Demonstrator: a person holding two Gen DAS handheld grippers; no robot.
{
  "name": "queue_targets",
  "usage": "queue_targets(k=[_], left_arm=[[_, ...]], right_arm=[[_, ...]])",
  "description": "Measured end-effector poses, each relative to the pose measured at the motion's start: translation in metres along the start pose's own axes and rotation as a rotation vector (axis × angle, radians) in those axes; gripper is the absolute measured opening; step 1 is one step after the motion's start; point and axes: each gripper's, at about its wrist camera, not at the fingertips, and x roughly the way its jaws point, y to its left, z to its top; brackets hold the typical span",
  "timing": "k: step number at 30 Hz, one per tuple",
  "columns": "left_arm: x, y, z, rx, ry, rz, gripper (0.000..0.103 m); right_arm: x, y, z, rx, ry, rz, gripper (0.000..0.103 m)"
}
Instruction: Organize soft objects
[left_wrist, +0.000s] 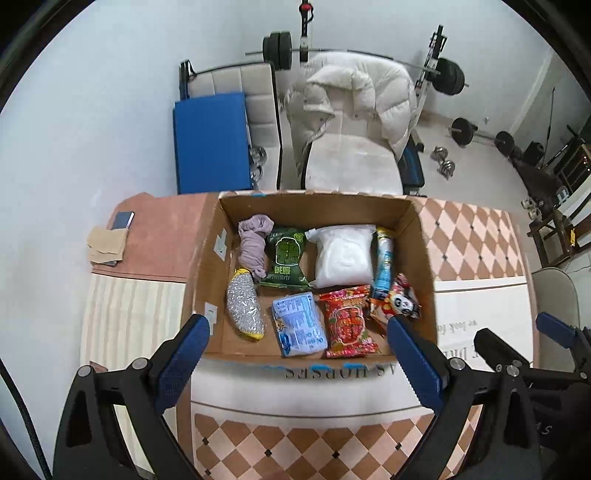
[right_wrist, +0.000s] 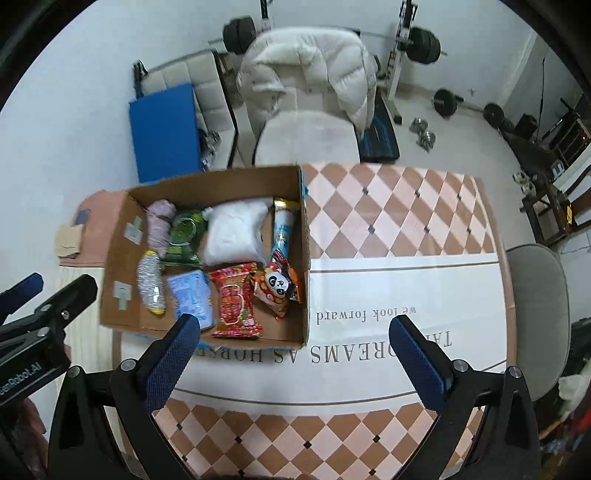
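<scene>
An open cardboard box (left_wrist: 207, 258) (right_wrist: 118, 254) sits on the table and holds several soft items: a lilac cloth (left_wrist: 253, 242), a green packet (left_wrist: 288, 258), a white bag (left_wrist: 343, 254), a silver scrubber (left_wrist: 243, 308), a blue tissue pack (left_wrist: 299, 325), a red packet (left_wrist: 349, 321), a panda packet (right_wrist: 277, 290) and a blue tube (right_wrist: 282, 230). My left gripper (left_wrist: 299, 332) is open and empty above the box's near edge. My right gripper (right_wrist: 295, 330) is open and empty, near the box's front right corner.
The table (right_wrist: 388, 221) has a checked cloth with printed lettering. A chair with a white puffer jacket (left_wrist: 351, 92) stands behind it. A blue mat (left_wrist: 210, 144), barbells and dumbbells lie beyond. A grey chair (right_wrist: 535, 295) stands at the right.
</scene>
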Motion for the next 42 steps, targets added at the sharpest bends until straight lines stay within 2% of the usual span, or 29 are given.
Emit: queue_targets(k=[8, 12, 16, 21, 32, 38, 39, 42], left_arm=[[-0.064, -0.001, -0.019, 0.013, -0.063, 0.004, 0.099], [-0.086, 0.001, -0.027, 0.002, -0.068, -0.003, 0.099], [-0.107, 0.000, -0.037, -0.011, -0.062, -0.049, 0.099], [-0.133, -0.004, -0.044, 0.004, -0.096, -0.058, 0.099], [-0.156, -0.006, -0.048, 0.007, -0.149, -0.044, 0.099], [-0.144, -0.006, -0.047, -0.002, -0.158, -0.002, 0.099], [-0.139, -0.006, -0.046, -0.007, -0.152, -0.001, 0.102], [-0.130, -0.006, -0.047, -0.011, -0.141, 0.001, 0.103]], right_arm=[[-0.085, -0.005, -0.023, -0.021, -0.116, 0.015, 0.103], [-0.118, -0.008, -0.033, -0.026, -0.144, 0.043, 0.103], [-0.144, -0.008, -0.044, -0.035, -0.160, 0.059, 0.103], [-0.173, -0.008, -0.057, -0.048, -0.194, 0.067, 0.103], [-0.195, -0.013, -0.063, -0.060, -0.228, 0.047, 0.103], [-0.180, -0.015, -0.056, -0.050, -0.226, -0.001, 0.103], [-0.177, -0.016, -0.055, -0.050, -0.224, -0.007, 0.103], [-0.169, -0.017, -0.053, -0.044, -0.221, -0.025, 0.103]])
